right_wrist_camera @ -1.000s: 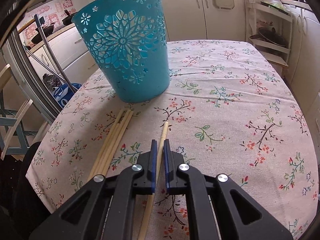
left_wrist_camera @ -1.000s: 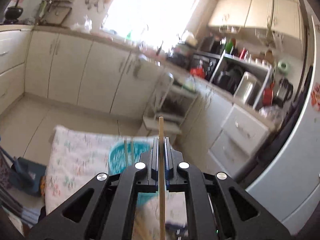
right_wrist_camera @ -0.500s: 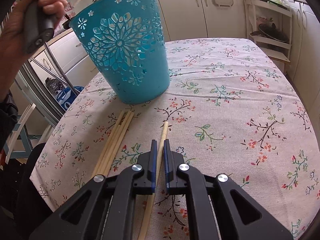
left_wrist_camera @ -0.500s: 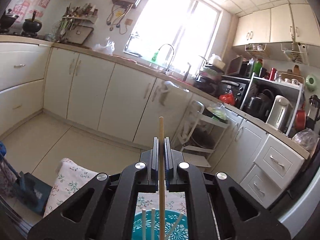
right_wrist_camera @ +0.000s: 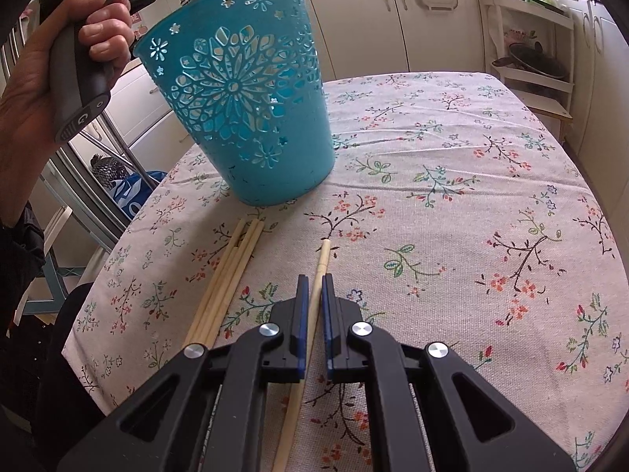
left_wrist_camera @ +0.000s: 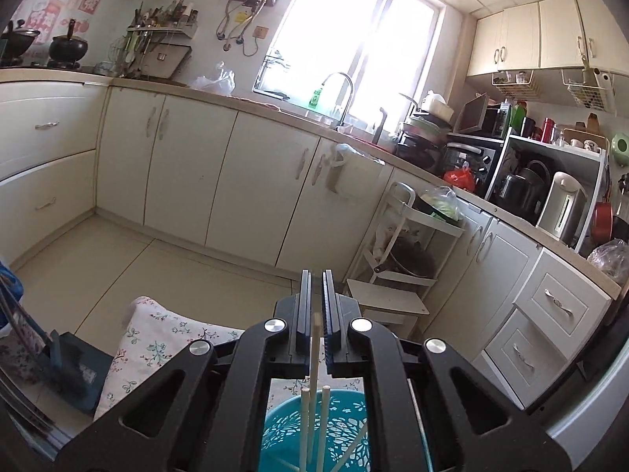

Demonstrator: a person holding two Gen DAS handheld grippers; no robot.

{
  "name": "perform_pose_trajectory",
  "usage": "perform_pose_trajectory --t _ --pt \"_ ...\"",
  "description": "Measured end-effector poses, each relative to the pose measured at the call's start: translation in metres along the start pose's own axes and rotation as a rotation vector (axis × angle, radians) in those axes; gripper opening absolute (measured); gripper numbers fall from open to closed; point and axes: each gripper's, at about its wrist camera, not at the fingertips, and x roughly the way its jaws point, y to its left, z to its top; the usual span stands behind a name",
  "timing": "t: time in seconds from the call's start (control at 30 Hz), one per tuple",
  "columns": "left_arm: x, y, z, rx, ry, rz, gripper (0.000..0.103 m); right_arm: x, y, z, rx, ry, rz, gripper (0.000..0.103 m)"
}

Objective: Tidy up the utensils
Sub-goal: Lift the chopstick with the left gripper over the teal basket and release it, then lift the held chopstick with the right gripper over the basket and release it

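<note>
A teal perforated basket (right_wrist_camera: 251,118) stands on the floral tablecloth (right_wrist_camera: 452,196). In the left wrist view my left gripper (left_wrist_camera: 315,299) hangs above the basket (left_wrist_camera: 342,428); its jaws stand slightly apart and a chopstick (left_wrist_camera: 313,354) drops between them into the basket, beside several chopsticks (left_wrist_camera: 324,424) standing inside. My right gripper (right_wrist_camera: 313,291) is closed around a single chopstick (right_wrist_camera: 320,265) lying on the cloth. A bundle of loose chopsticks (right_wrist_camera: 228,279) lies to its left.
The hand holding the left gripper (right_wrist_camera: 74,59) is above the basket's left rim. Kitchen cabinets (left_wrist_camera: 236,181), a white trolley (left_wrist_camera: 409,244) and a chair (right_wrist_camera: 47,244) surround the table. The table's right edge (right_wrist_camera: 582,165) is near the cabinets.
The left gripper has opened a little and its chopstick has slid down into the basket. The right gripper has stayed on its chopstick on the cloth.
</note>
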Motion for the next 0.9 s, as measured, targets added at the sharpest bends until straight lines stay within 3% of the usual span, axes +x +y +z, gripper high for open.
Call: perform_pose_trajectory --t 0.17,0.27,0.33,0.5,0.6,0.73,0.9 --pt "-0.006 -0.004 -0.008 0.053 0.056 -0.008 0.007 0.0 0.001 0.001 -0.005 0.005 -0.002 0.007" --pt "-0.016 -0.002 -0.016 0.071 0.083 -0.003 0.021 -0.001 0.002 0.002 -0.01 0.019 -0.011 0.007" --pt "-0.033 0.003 -0.024 0.078 0.072 0.02 0.037 -0.001 0.005 0.003 -0.018 0.033 -0.024 0.01" --pt "-0.079 0.031 -0.052 0.051 0.04 0.113 0.054 0.0 0.017 0.001 -0.089 0.036 -0.093 0.014" --pt "-0.09 0.051 -0.083 0.039 0.089 0.177 0.064 0.0 0.021 0.0 -0.119 0.034 -0.131 0.009" --pt "-0.082 0.07 -0.128 0.047 0.219 0.231 0.07 -0.005 0.012 -0.001 -0.051 0.043 -0.105 0.006" --pt "-0.074 0.078 -0.158 0.04 0.28 0.262 0.081 -0.033 0.003 -0.003 0.064 -0.004 0.021 0.006"
